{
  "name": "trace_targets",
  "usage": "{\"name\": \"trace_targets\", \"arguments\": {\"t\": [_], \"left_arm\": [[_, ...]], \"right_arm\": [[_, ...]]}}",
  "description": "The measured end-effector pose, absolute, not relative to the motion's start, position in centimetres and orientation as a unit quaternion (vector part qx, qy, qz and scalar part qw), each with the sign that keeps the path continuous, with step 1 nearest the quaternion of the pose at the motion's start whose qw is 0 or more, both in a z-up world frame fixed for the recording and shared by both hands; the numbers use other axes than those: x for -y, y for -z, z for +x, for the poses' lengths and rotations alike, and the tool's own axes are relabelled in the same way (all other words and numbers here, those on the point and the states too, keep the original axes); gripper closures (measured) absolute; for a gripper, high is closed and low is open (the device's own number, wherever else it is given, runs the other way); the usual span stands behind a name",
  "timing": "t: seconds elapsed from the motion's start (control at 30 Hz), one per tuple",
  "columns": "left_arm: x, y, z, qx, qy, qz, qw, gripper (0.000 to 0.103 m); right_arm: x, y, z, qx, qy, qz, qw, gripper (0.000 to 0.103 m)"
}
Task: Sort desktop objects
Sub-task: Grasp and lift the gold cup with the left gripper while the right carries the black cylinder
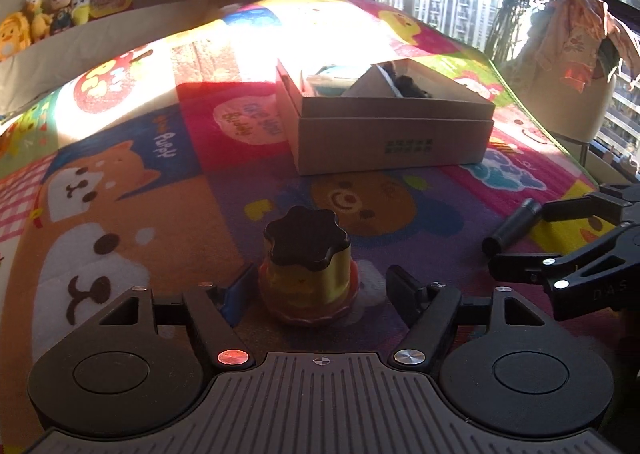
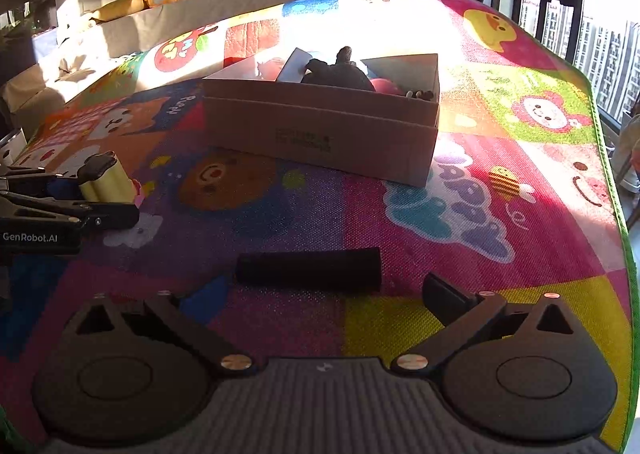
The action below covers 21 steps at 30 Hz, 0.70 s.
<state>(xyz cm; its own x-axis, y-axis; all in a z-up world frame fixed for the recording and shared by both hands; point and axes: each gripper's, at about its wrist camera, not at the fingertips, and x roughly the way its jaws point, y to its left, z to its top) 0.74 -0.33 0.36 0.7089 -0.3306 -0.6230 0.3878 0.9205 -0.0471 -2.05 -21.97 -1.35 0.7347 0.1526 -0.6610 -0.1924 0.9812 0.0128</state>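
Cardboard box (image 1: 384, 133) stands on the cartoon mat (image 1: 168, 221), contents half-hidden by glare. Nearer than the box, the left gripper (image 1: 320, 286) gapes around a yellow black-lidded jar (image 1: 306, 266); the right gripper (image 2: 320, 294) spreads before a black cylinder (image 2: 308, 268).

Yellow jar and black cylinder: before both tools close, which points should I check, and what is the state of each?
1. Left tool open, astride the yellow jar: ok.
2. Jar upright, black lid on: ok.
3. Right tool open, black cylinder lying crosswise just ahead: ok.
4. Cylinder fully between the fingers: cannot tell.
5. Cardboard box open on top: ok.
6. Free room inside the box: cannot tell.
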Motion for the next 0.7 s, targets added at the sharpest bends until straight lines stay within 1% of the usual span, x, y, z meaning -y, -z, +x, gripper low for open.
{"name": "trace_targets", "arguments": {"t": [0.03,0.07,0.2,0.33,0.7], "left_arm": [[0.60,-0.32,0.54,-0.329,0.207,0.040,0.921,0.020],[0.88,-0.26,0.36,-0.328,0.214,0.040,0.919,0.019],[0.93,-0.12,0.47,-0.331,0.211,0.036,0.919,0.016],[0.69,-0.12,0.51,-0.332,0.205,0.028,0.920,0.008],[0.56,-0.12,0.50,-0.332,0.199,0.022,0.922,0.007]], "right_arm": [[21.97,1.34,-2.03,-0.352,-0.093,-0.028,0.931,0.000],[21.96,1.34,-2.03,-0.352,-0.093,-0.028,0.931,0.000],[21.84,1.44,-1.99,-0.354,-0.094,-0.030,0.930,0.000],[21.86,1.46,-1.98,-0.356,-0.094,-0.028,0.929,0.000],[21.79,1.41,-1.98,-0.355,-0.093,-0.031,0.930,0.000]]}}
